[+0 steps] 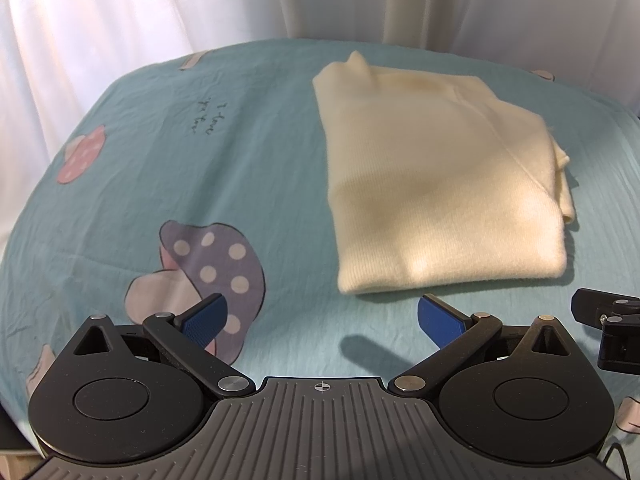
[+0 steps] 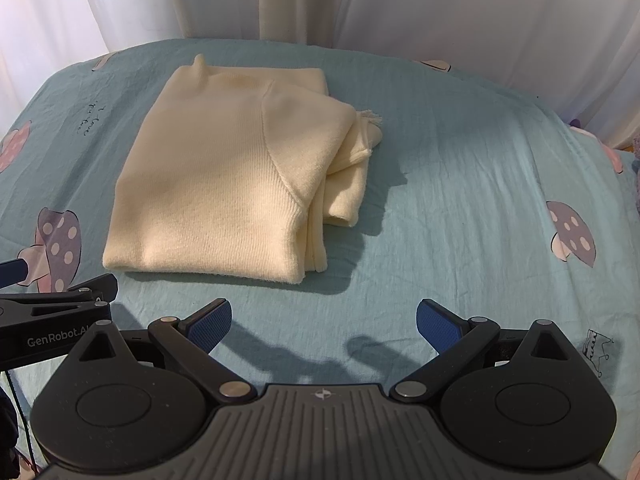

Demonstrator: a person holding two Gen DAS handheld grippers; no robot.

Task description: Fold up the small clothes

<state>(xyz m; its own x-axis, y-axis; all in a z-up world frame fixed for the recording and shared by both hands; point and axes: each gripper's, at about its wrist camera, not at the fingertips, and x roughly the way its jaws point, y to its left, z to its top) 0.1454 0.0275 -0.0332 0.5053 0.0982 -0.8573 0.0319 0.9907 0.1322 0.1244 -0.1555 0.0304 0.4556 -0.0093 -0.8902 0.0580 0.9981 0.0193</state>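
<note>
Teal mushroom-print bedsheet point(image 2: 460, 184), white curtain point(image 2: 360, 0) behind. "GenRobot.AI" on left gripper point(image 1: 322, 318). Cream ribbed-knit sweater point(image 2: 224, 184) folded mid-bed. Left and right gripper point(image 2: 324, 320) both spread wide, holding nothing.

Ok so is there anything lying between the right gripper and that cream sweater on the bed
Nothing visible does. The right gripper is open, and only bare teal bedsheet lies between its fingertips and the near edge of the folded cream sweater. The left gripper, also open, sits off to the side, not in that path.
</note>
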